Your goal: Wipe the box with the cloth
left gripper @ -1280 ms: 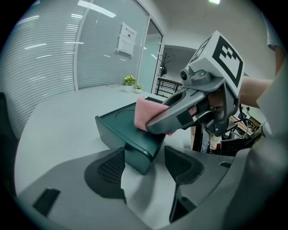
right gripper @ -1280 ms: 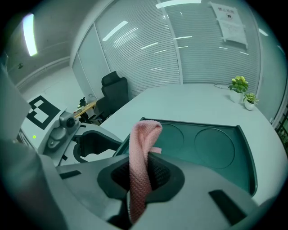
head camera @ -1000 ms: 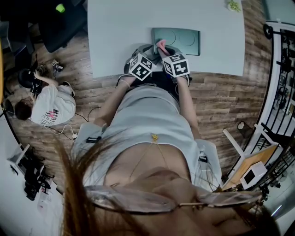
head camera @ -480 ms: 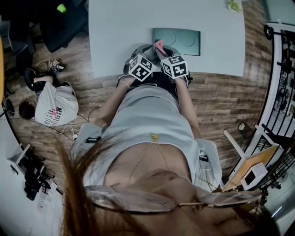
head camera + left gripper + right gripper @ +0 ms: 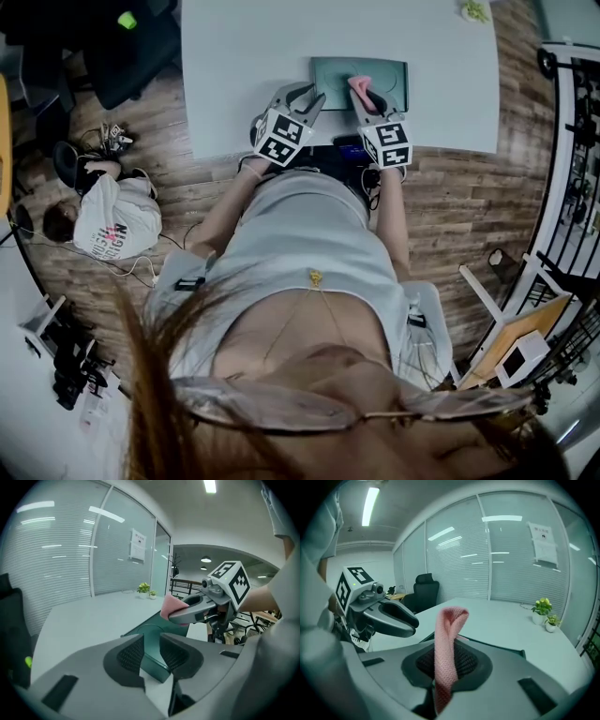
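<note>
A flat dark green box [image 5: 375, 75] lies on the pale table [image 5: 244, 56] near its front edge. My right gripper [image 5: 362, 90] is shut on a pink cloth [image 5: 358, 82], which stands up out of its jaws [image 5: 445, 620] over the box's near edge [image 5: 506, 649]. My left gripper [image 5: 312, 92] hovers beside it at the box's left corner [image 5: 154, 626]. Its jaws have just been closing and stand a narrow gap apart with nothing between them [image 5: 151, 649]. The left gripper view also shows the cloth [image 5: 171, 605] in the other gripper.
Two small potted plants [image 5: 543, 607] stand at the table's far right corner [image 5: 475, 11]. A black office chair [image 5: 122, 47] is off the table's left side. A person [image 5: 108, 220] crouches on the wooden floor at left. Metal railing [image 5: 567, 141] runs along the right.
Both grippers have risen from the table's near edge and moved forward. The right one has carried the cloth rightward onto the box's near edge. The left jaws stand narrower.
</note>
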{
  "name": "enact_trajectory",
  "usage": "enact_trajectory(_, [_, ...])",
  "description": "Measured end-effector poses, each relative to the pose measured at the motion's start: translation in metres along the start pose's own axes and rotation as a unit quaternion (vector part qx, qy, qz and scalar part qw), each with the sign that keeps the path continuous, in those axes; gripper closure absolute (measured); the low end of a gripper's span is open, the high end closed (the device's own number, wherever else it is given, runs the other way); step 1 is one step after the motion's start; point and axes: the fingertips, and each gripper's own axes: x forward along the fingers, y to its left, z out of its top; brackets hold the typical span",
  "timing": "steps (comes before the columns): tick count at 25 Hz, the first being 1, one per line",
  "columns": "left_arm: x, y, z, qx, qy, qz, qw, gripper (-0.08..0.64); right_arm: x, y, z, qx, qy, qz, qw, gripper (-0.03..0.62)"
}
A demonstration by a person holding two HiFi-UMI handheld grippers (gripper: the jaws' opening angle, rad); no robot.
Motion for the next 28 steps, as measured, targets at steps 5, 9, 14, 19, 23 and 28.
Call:
enact_trajectory(5, [-0.009, -0.004, 0.029, 0.001, -0.057, -0.002, 0.9984, 0.512, -0.021, -0.005, 0.016, -0.013, -0.055, -0.004, 0.998, 0.552])
enact_trajectory(9, [-0.018, -0.012, 0.056, -0.013, -0.096, -0.022, 0.995, 0.522, -0.036, -0.003, 0.039, -0.014, -0.101, 0.001, 0.995, 0.553])
enact_trajectory(14, [-0.032, -0.018, 0.094, -0.01, -0.141, -0.033, 0.9894, 0.523, -0.059, 0.003, 0.078, -0.025, -0.16, 0.007, 0.987, 0.554])
enact_trajectory(19, [-0.053, -0.022, 0.135, 0.009, -0.183, -0.035, 0.9824, 0.525, -0.089, 0.009, 0.126, -0.043, -0.228, 0.014, 0.973, 0.552])
enact_trajectory(23, [-0.069, -0.027, 0.16, 0.024, -0.211, -0.041, 0.9765, 0.525, -0.113, 0.01, 0.159, -0.048, -0.268, 0.01, 0.962, 0.554])
enact_trajectory(28, [-0.082, -0.04, 0.181, 0.035, -0.229, -0.054, 0.9712, 0.525, -0.136, 0.014, 0.178, -0.063, -0.29, 0.003, 0.955, 0.554])
